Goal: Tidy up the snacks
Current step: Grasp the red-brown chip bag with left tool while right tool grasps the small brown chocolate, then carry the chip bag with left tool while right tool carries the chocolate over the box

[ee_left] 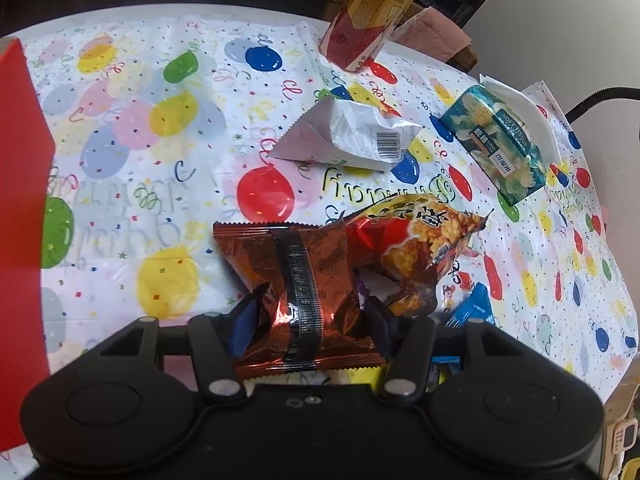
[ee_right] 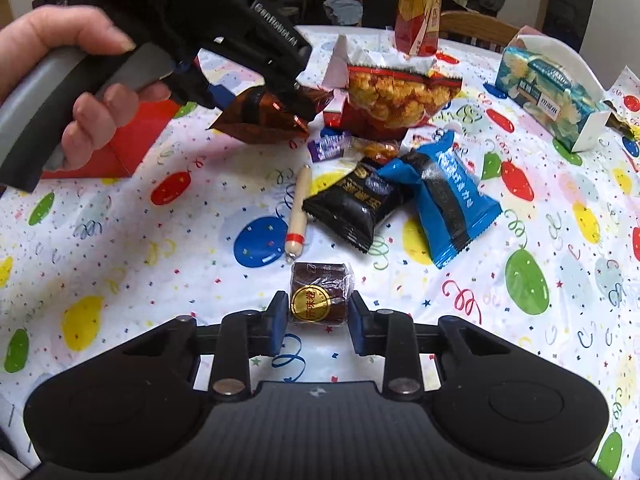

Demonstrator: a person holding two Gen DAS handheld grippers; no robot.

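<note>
In the left wrist view, nearest the lens, the left gripper (ee_left: 310, 316) pinches a copper-brown foil snack packet (ee_left: 298, 280) by its lower half, the wrapper creased inward where the fingers bite and a dark back seam running up its middle. The packet appears lifted clear of the table (ee_left: 132, 160), probably for carrying to the red box (ee_left: 20, 200) that fills the left edge. Just behind it lies a red-and-gold bag of puffed snacks (ee_left: 416, 240); farther back are a crumpled silver pouch (ee_left: 352, 136), a pack of soft tissues (ee_left: 500, 144) toward the right edge and a yellow drink bottle (ee_left: 372, 12) at the far edge.

In the right wrist view, nearest the lens, the right gripper (ee_right: 318, 312) has its blue-padded fingers spread to either side of a small brown roll in clear wrap (ee_right: 320, 292), sealed with a gold round sticker; whether the pads touch it cannot be told, and the roll seems to rest on the table near the front edge. Beyond it lie a thin sausage stick (ee_right: 298, 208), a black packet (ee_right: 352, 200) and a blue packet (ee_right: 448, 192), loosely heaped at the centre, not yet sorted. At upper left the person's left hand (ee_right: 68, 80) grips the other tool, the foil packet hanging from it above the cloth, beside the red box.
</note>
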